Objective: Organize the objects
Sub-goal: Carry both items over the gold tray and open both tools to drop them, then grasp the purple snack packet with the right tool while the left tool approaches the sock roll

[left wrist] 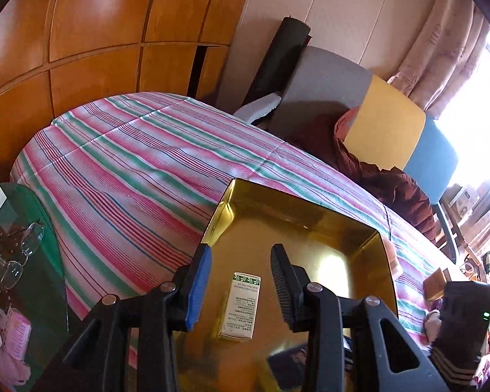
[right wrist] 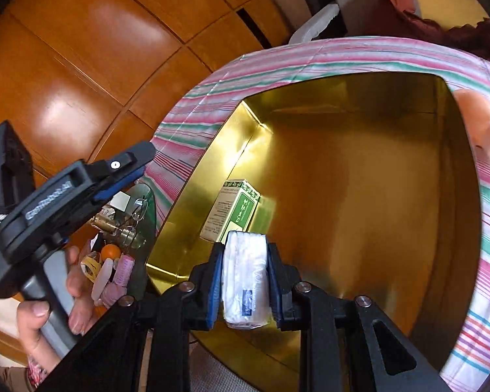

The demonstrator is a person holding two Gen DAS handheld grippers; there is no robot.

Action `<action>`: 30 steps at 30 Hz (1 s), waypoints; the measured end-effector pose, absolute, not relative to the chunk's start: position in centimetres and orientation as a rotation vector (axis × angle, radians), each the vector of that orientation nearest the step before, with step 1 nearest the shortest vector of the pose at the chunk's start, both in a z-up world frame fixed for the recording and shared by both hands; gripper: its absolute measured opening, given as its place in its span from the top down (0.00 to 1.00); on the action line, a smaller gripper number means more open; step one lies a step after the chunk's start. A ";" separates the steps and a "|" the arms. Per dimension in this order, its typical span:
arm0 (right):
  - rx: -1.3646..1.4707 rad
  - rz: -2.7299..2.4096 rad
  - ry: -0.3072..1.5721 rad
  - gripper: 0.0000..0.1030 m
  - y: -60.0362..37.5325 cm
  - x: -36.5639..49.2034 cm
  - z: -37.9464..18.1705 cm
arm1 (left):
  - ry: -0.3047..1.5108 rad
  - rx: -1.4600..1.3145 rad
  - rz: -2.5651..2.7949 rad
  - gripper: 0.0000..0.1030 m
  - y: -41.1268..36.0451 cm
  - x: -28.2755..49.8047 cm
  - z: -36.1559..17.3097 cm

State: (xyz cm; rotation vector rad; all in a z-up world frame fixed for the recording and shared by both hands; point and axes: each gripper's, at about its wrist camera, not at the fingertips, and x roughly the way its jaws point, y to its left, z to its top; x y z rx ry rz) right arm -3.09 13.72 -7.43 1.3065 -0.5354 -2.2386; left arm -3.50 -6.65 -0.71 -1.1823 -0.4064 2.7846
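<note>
Holding one tissue pack [right wrist: 244,277], right fingers [right wrist: 245,245], left fingers [left wrist: 240,261] apart, empty, one box [left wrist: 241,305] in tray [left wrist: 310,202]

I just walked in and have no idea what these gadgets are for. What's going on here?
A person is tidying small things into a gold tin on a striped cloth, using a hand-held gripper in each hand. The right gripper is shut on a white packet above the tin. The left gripper hangs open and empty over the tin. A green and white box already lies inside the tin.
</note>
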 end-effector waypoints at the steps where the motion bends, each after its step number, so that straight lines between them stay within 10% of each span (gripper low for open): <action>1: 1.313 -2.231 -0.545 0.75 13.4 -3.4 -7.5 | -0.412 -1.180 2.785 0.64 -6.7 -3.5 -0.7; 4: 1.308 -2.239 -0.569 0.69 13.1 -4.9 -7.5 | -0.424 -1.174 2.784 0.64 -6.8 -3.5 -0.6; 6: 1.295 -2.309 -0.590 0.27 13.5 -5.7 -7.2 | -0.421 -1.174 2.789 0.64 -6.7 -3.4 -0.6; 7: 1.275 -2.348 -0.620 0.22 13.8 -5.8 -6.7 | -0.421 -1.173 2.788 0.64 -6.7 -3.4 -0.6; 30: 1.113 -2.573 -0.330 0.21 16.7 0.2 -1.7 | -0.279 -1.233 2.698 0.64 -2.6 -2.6 -2.3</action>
